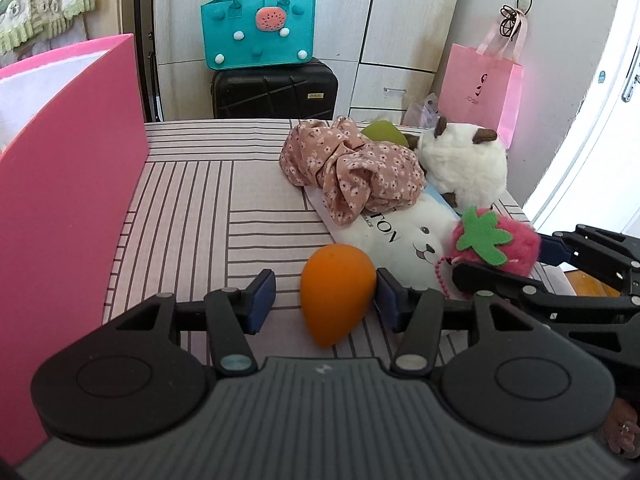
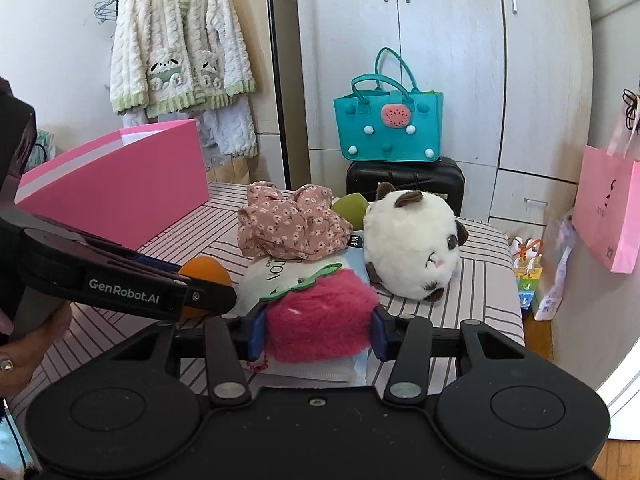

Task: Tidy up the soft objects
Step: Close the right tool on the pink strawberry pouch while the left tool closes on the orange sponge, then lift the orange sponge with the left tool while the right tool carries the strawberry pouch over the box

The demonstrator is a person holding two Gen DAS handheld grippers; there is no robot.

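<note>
An orange egg-shaped sponge (image 1: 336, 292) lies on the striped table between the jaws of my left gripper (image 1: 325, 296); the right pad touches it, the left pad stands apart, so the gripper is open. My right gripper (image 2: 318, 330) has both pads pressed on a pink plush strawberry (image 2: 320, 312), also seen in the left wrist view (image 1: 496, 242). Behind lie a floral pink scrunchie (image 1: 352, 164), a white round plush animal (image 2: 412, 236), a white bear-face pack (image 1: 404, 240) and a green sponge (image 2: 350, 206). The orange sponge shows partly in the right wrist view (image 2: 206, 270).
An open pink box (image 1: 68, 184) stands at the table's left. Beyond the table are a black suitcase (image 1: 274, 88) with a teal felt bag (image 1: 258, 28) on it, a hanging pink paper bag (image 1: 478, 88) and wardrobe doors (image 2: 440, 60).
</note>
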